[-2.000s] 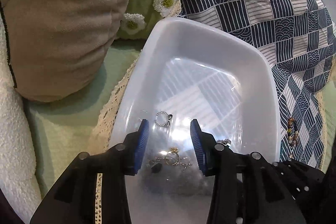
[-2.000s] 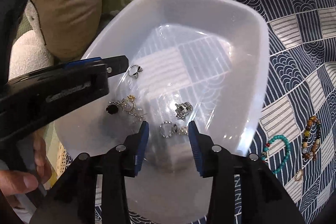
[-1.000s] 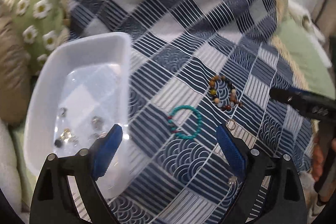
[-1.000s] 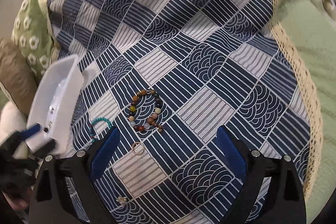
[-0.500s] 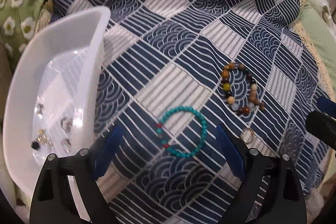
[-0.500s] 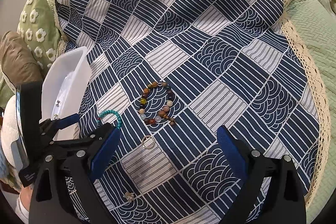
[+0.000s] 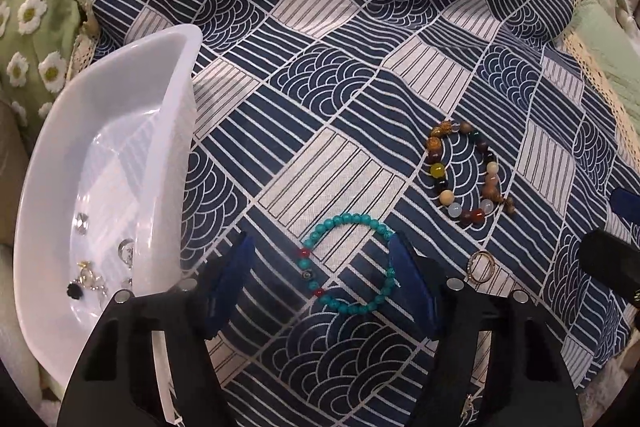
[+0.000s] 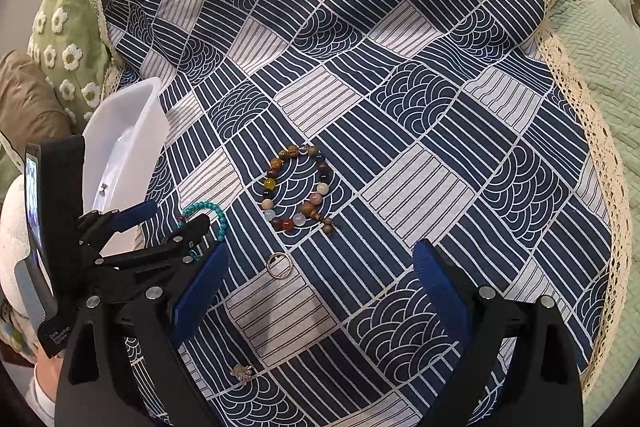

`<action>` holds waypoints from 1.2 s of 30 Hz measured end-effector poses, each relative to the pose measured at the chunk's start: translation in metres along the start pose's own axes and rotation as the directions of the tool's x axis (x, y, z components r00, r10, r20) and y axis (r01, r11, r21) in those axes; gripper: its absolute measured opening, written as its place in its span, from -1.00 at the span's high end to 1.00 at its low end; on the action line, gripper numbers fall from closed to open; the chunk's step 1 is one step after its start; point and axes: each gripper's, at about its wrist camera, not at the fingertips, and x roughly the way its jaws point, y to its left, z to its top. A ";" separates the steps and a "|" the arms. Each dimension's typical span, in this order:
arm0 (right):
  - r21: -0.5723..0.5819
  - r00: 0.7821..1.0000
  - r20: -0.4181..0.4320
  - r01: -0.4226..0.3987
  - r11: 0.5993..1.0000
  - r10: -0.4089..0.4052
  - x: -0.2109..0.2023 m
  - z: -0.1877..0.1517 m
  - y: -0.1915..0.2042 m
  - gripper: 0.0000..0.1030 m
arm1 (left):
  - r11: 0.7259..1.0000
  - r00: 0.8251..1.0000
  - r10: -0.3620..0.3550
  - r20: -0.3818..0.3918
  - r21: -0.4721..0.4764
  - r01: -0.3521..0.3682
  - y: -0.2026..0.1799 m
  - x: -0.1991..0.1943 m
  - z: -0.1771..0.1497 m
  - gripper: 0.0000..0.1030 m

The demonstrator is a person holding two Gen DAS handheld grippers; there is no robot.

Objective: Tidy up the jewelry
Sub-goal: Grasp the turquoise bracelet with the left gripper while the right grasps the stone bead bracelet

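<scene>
between the closing blue pads of the left gripper (image 7: 320,279) lies the turquoise bracelet (image 7: 347,264), flat on the blue patterned cloth (image 7: 360,67), not yet pinched. just right sits a gold ring (image 7: 482,266), farther off a mixed-bead bracelet (image 7: 466,173). the white tray (image 7: 116,131) stands left. the right gripper (image 8: 320,291) gapes wide, grasping nothing.

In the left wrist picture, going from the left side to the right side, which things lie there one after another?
Green daisy-patterned cushion → white plastic tray holding small jewelry pieces → turquoise bead bracelet, lying between the closing jaws of the left gripper → mixed-colour bead bracelet → small gold ring.
</scene>
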 end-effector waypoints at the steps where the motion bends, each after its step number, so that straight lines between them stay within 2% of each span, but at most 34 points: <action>1: -0.001 1.000 -0.002 0.000 1.000 0.000 0.000 0.000 0.000 -0.78 | 1.000 1.000 -0.017 -0.001 0.007 0.017 -0.002 -0.001 0.000 -0.24; 4: -0.001 1.000 -0.003 0.001 1.000 -0.001 0.001 -0.001 0.000 -0.78 | 0.999 0.999 -0.032 -0.026 0.018 0.033 -0.006 0.005 -0.002 -0.24; 7: -0.002 1.000 -0.006 0.001 1.000 -0.001 0.001 -0.001 0.000 -0.78 | 0.999 0.998 -0.033 -0.058 0.010 0.033 -0.006 0.017 -0.003 -0.13; 12: -0.001 1.000 -0.013 0.005 1.000 -0.005 0.002 -0.001 0.000 -0.78 | 0.998 0.996 -0.054 -0.064 -0.020 0.053 -0.001 0.024 -0.001 -0.10; 14: -0.002 1.000 -0.014 0.004 1.000 -0.004 0.003 -0.001 0.000 -0.78 | 0.998 0.996 -0.059 -0.065 -0.027 0.057 0.000 0.026 -0.001 0.11; 17: -0.003 1.000 -0.016 0.007 1.000 -0.007 0.003 -0.001 -0.001 -0.78 | 0.999 0.997 -0.043 -0.068 -0.015 0.042 -0.001 0.027 -0.001 0.24; 25: -0.008 1.000 -0.023 0.013 1.000 -0.013 0.006 -0.001 -0.001 -0.78 | 0.995 0.993 -0.090 -0.073 -0.041 0.087 0.002 0.026 -0.001 0.69; 29: -0.008 0.999 -0.027 0.018 1.000 -0.018 0.008 -0.002 -0.002 -0.78 | 0.993 0.992 -0.104 -0.073 -0.062 0.099 0.006 0.025 -0.002 0.78; 36: -0.001 0.999 -0.033 0.030 1.000 -0.030 0.013 -0.002 -0.005 -0.78 | 0.993 0.991 -0.116 -0.066 -0.045 0.113 0.005 0.017 0.000 0.84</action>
